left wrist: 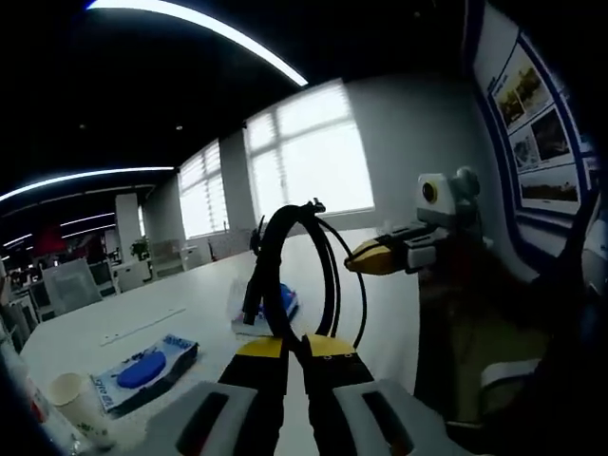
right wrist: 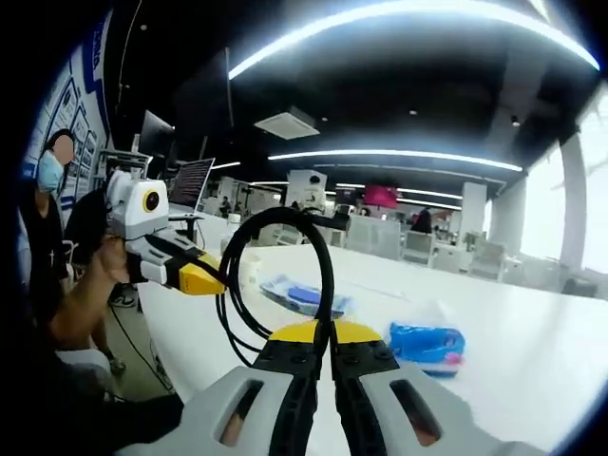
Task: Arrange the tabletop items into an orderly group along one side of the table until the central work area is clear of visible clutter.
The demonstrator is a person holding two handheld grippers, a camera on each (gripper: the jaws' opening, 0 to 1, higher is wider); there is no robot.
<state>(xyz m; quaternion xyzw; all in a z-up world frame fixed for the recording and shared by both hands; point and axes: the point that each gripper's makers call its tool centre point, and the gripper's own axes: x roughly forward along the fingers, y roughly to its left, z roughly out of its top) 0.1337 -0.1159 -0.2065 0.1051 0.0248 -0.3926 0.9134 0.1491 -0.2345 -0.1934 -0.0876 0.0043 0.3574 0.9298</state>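
no readable text, print on blue packet [left wrist: 142,372] too blurred

Left gripper [left wrist: 295,344] is raised, jaws pressed together on a cable loop [left wrist: 302,256]. Right gripper [right wrist: 331,332] is likewise clamped, a hand [right wrist: 107,261] behind the left one.

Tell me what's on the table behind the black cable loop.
In the left gripper view, behind the black cable loop lies a blue-and-white packet on the white table; the cable crosses it, hiding its middle.

White desk [left wrist: 204,299] stretches out past the left claw [left wrist: 294,344]. On it: a blue packet [left wrist: 144,370] and paper cup [left wrist: 76,401] off to its left, a blue-white pack [left wrist: 269,312] just ahead.
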